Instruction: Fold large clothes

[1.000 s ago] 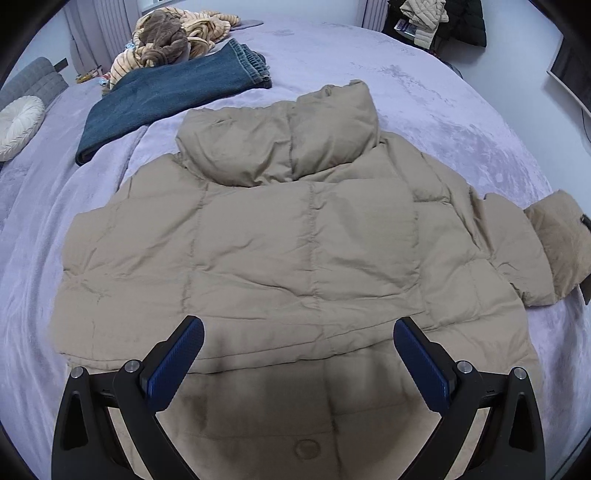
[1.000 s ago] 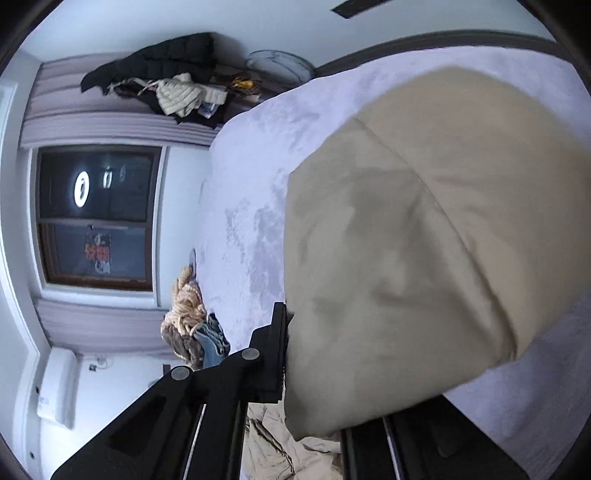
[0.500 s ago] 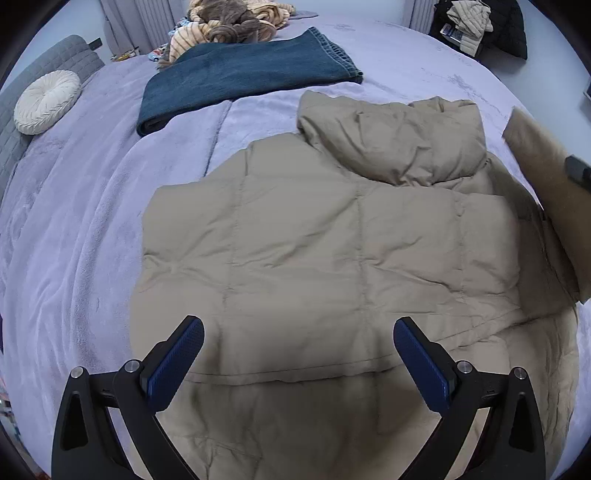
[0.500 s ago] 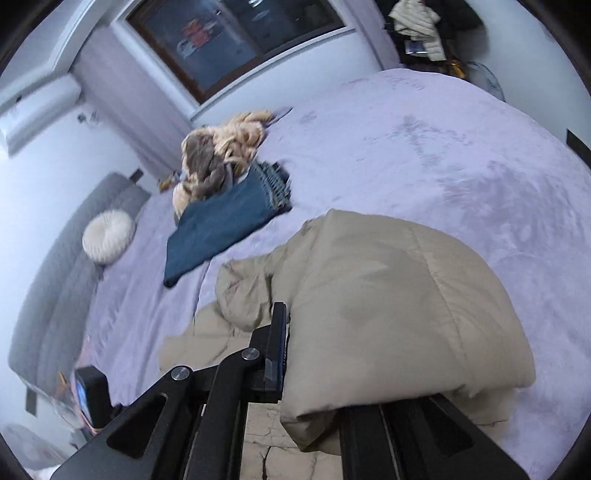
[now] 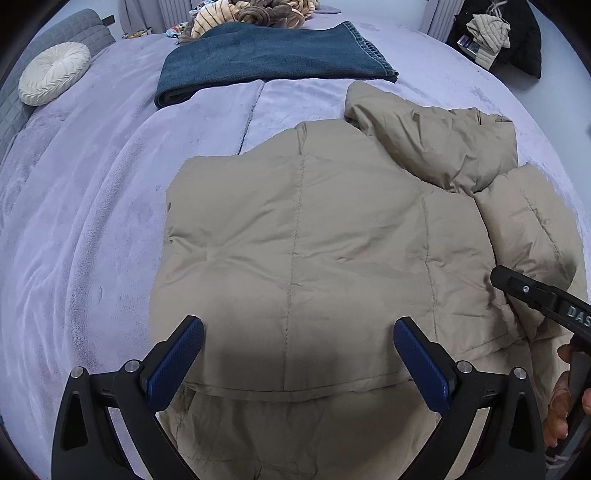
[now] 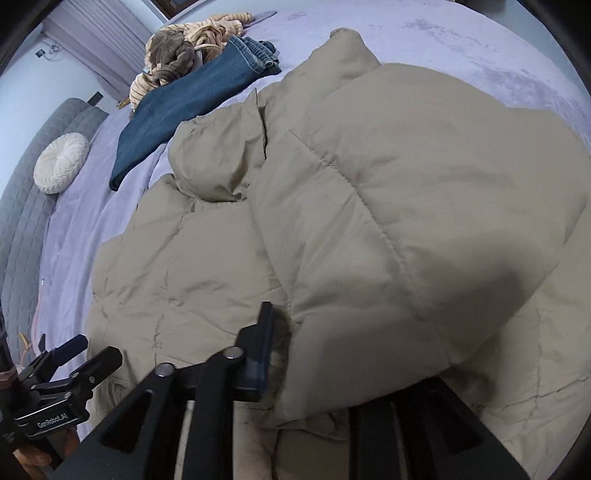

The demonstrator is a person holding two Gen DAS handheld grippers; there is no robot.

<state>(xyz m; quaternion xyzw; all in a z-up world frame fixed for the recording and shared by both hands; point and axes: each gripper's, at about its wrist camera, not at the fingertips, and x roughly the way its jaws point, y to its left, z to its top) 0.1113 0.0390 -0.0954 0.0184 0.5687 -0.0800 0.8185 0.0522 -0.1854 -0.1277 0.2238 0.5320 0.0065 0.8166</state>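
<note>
A tan puffer jacket (image 5: 314, 251) lies back-up on the lilac bed (image 5: 92, 221), hood (image 5: 436, 140) toward the far side. My left gripper (image 5: 297, 354) is open and empty, hovering over the jacket's hem. My right gripper (image 6: 306, 354) is shut on the jacket's right sleeve (image 6: 406, 206), which it holds folded over the jacket's back. The right gripper also shows at the right edge of the left wrist view (image 5: 535, 295). The left gripper shows at the lower left of the right wrist view (image 6: 74, 362).
Folded blue jeans (image 5: 269, 62) lie beyond the jacket, with a heap of striped and brown clothes (image 5: 255, 11) behind them. A round white cushion (image 5: 53, 77) rests against the grey headboard (image 6: 22, 206). Dark clothes (image 5: 498, 33) hang at the far right.
My right gripper has carried the sleeve from out at the jacket's side up and over onto its back. My left gripper has swung left along the hem and stayed open.
</note>
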